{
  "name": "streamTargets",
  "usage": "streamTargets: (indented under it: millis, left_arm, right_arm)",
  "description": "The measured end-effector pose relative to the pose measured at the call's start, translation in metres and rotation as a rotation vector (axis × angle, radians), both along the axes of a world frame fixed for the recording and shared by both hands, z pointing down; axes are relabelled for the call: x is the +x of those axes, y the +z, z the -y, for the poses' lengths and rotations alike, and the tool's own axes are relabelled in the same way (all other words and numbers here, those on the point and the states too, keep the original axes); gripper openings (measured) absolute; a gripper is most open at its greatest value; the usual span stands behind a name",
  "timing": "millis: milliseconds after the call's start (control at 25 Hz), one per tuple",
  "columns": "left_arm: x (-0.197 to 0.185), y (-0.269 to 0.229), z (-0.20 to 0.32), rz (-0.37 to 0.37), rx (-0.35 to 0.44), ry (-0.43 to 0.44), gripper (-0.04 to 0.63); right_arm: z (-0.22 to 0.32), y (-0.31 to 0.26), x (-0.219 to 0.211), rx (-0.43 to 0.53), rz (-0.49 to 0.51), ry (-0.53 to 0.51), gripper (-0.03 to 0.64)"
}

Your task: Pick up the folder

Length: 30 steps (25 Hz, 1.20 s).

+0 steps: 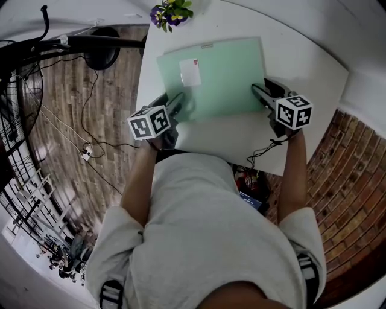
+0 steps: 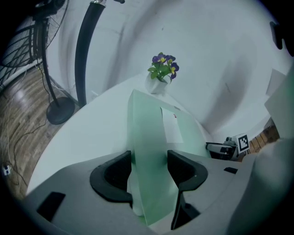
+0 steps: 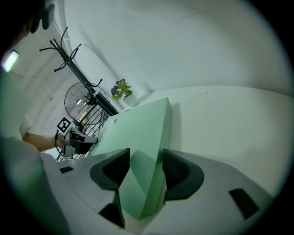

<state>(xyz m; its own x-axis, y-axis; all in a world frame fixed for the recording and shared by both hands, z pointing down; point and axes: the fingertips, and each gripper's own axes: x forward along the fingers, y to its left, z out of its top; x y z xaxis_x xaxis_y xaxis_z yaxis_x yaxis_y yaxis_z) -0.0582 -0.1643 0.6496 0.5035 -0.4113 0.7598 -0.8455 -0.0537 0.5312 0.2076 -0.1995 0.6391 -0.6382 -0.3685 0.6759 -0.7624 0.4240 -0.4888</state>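
Observation:
A pale green folder (image 1: pixel 217 78) with a white label (image 1: pixel 190 72) lies flat on the white table (image 1: pixel 307 66). My left gripper (image 1: pixel 179 102) sits at its near left corner and my right gripper (image 1: pixel 265 92) at its near right corner. In the left gripper view the folder's edge (image 2: pixel 151 137) runs up between the jaws of the left gripper (image 2: pixel 149 160), which stand wide around the thin sheet. The right gripper view shows the folder's corner (image 3: pixel 138 133) between the spread jaws of the right gripper (image 3: pixel 146 160). Neither pair of pads visibly presses on it.
A small pot of purple flowers (image 1: pixel 172 12) stands at the table's far edge behind the folder. A black fan stand (image 1: pixel 102 48) is on the wooden floor to the left. A cable (image 1: pixel 265 151) hangs off the near table edge. A brick wall is at the right.

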Motion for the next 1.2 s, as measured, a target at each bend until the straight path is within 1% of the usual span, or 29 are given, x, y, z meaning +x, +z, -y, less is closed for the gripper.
streamTargets:
  millis: [160, 440, 560, 720, 1200]
  left_arm:
    - [0.000, 0.001, 0.000, -0.002, 0.000, -0.005, 0.242]
    - [0.000, -0.001, 0.000, -0.024, 0.008, -0.011, 0.242]
    - [0.000, -0.002, 0.000, -0.001, 0.019, 0.017, 0.242]
    - [-0.001, -0.002, 0.002, 0.005, 0.022, 0.044, 0.242]
    - [0.004, -0.002, 0.011, 0.032, 0.026, 0.178, 0.242]
  right_arm:
    - [0.001, 0.004, 0.000, -0.006, 0.001, 0.005, 0.221]
    - [-0.001, 0.004, 0.000, 0.004, -0.031, 0.015, 0.221]
    - [-0.004, 0.004, -0.001, 0.000, -0.047, 0.018, 0.219]
    - [-0.013, 0.004, 0.000, -0.009, -0.053, 0.045, 0.219]
    - [-0.044, 0.005, 0.004, -0.026, -0.058, 0.194, 0.219]
